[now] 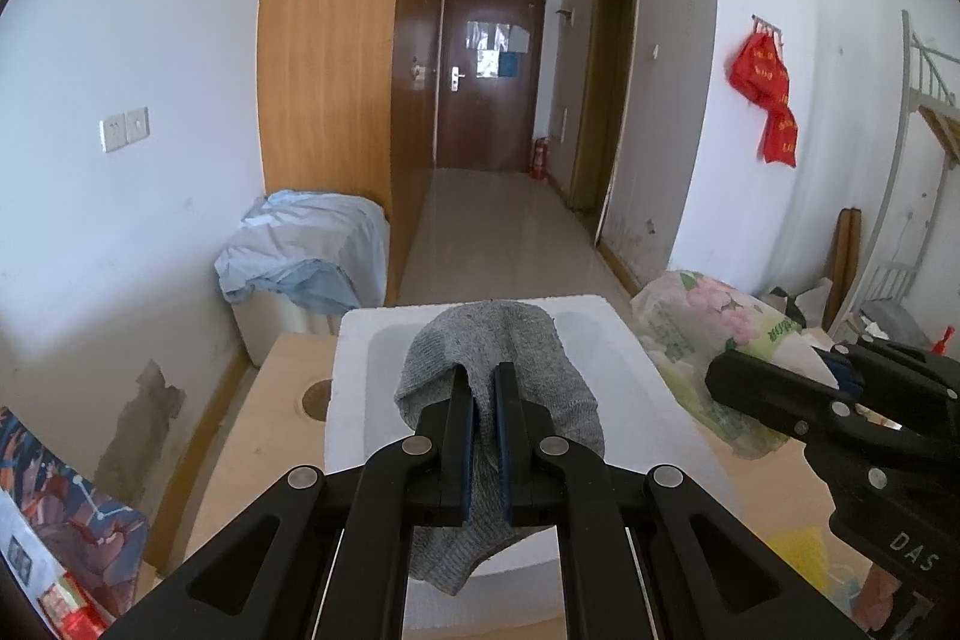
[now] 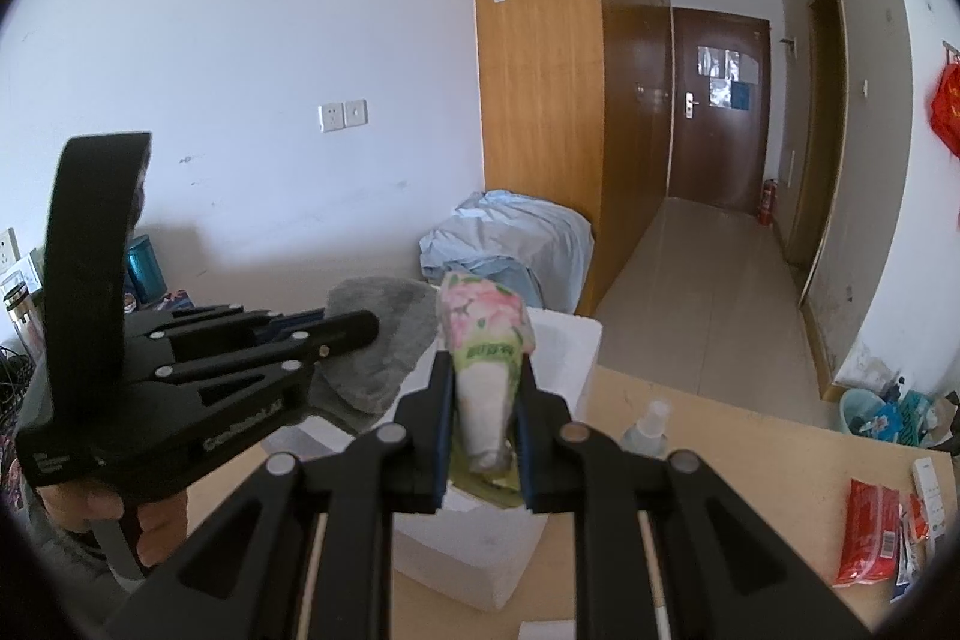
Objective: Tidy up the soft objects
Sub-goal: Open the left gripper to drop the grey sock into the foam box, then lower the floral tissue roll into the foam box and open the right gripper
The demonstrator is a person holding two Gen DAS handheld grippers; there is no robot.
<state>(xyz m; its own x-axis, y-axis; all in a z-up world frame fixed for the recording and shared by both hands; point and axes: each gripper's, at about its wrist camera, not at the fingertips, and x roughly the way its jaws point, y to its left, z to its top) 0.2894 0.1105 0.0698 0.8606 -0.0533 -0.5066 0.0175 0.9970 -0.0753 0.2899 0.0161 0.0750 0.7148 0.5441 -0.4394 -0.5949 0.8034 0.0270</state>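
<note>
Left wrist view: left tongs (image 1: pixel 480 376) pinched tight on a grey sock (image 1: pixel 528 358), which drapes over both fingers and hangs above a white foam box (image 1: pixel 360 340). The box sits on a pale wood worktop (image 1: pixel 264 436) with a round hole in it just left of the box. At right the right tongs (image 1: pixel 774 370) come in from the side, clamped on a floral tissue pack (image 1: pixel 702 334) held beside the box's right edge. Only this view shows the box's hollow inside and the hole. Right wrist view: right tongs (image 2: pixel 483 376) point forward and slightly down, jaws narrowly apart and pressing the tissue pack (image 2: pixel 483 334) between them, its white end toward the camera, over the box's (image 2: pixel 570 340) near corner. The left tongs (image 2: pixel 354 325) reach in from the left, level, carrying the sock (image 2: pixel 378 340) over the box; a hand (image 2: pixel 78 508) grips their handle at lower left. Only this view shows a spray bottle (image 2: pixel 648 424) on the worktop (image 2: pixel 720 436) just right of the tongs, and red packets (image 2: pixel 870 526) well off toward the right edge.
</note>
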